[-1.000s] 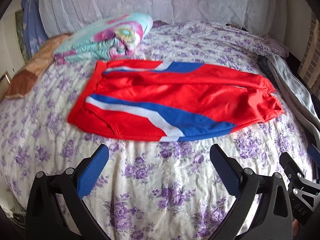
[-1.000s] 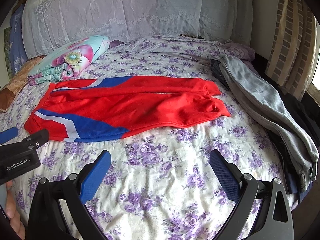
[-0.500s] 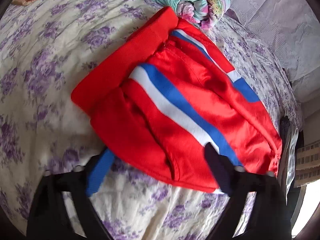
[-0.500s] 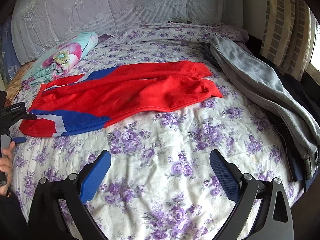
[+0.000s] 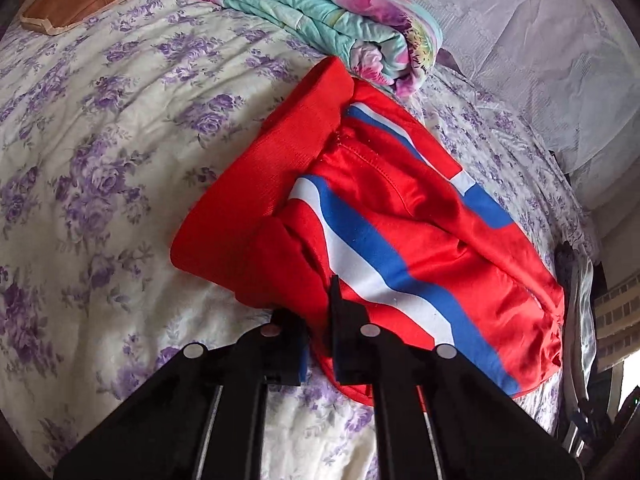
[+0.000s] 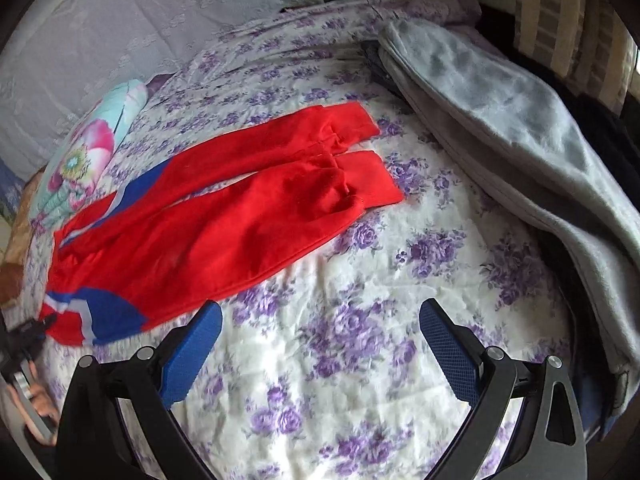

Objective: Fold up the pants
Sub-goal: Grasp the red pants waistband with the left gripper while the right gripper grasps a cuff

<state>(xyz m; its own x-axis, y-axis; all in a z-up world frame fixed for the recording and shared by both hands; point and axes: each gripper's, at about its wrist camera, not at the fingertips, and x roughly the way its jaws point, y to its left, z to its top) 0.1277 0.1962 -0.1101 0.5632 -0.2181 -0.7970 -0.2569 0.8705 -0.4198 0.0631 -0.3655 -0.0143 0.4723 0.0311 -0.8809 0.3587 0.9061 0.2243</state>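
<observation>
Left tool clamped, right tool spread

The left tool (image 5: 318, 320) pinches the red pants (image 5: 400, 240) at the waist corner; the right tool (image 6: 320, 336) hovers, fingers wide apart.

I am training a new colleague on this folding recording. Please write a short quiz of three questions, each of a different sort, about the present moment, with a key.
1. True or false: the left gripper is shut on the red pants.
2. Multiple choice: the right gripper is A) shut on a cuff, B) open above the bedsheet, C) holding the grey garment.
3. Fill in: the folded floral quilt lies beside the pants' ____ end.

Key: 1 true; 2 B; 3 waistband.
</observation>
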